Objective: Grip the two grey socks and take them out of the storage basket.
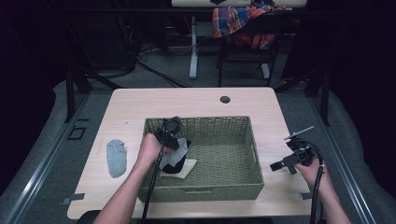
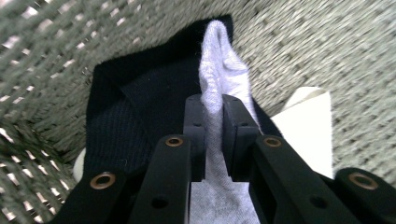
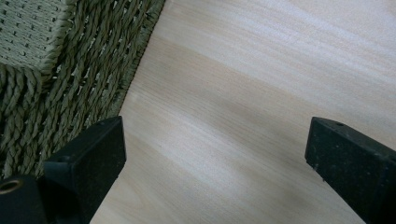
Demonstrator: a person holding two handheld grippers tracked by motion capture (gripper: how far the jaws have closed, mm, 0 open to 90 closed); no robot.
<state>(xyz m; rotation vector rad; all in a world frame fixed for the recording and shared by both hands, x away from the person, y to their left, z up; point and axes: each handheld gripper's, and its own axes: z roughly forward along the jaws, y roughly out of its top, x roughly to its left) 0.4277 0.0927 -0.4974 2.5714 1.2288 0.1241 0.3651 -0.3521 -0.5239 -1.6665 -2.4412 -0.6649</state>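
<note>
Left gripper (image 2: 212,105) is pinching a light grey sock (image 2: 219,70) over the green woven basket (image 1: 233,123), jaws clamped on it. Right gripper (image 3: 215,154) is hovering above the pale wooden table (image 3: 261,93), jaws wide apart.

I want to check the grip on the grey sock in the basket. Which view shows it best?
The left gripper view: the grey sock is pinched between the left hand-held gripper jaws, close up. The high view shows it small, at the hand. The right gripper view faces basket wall and tabletop.
</note>
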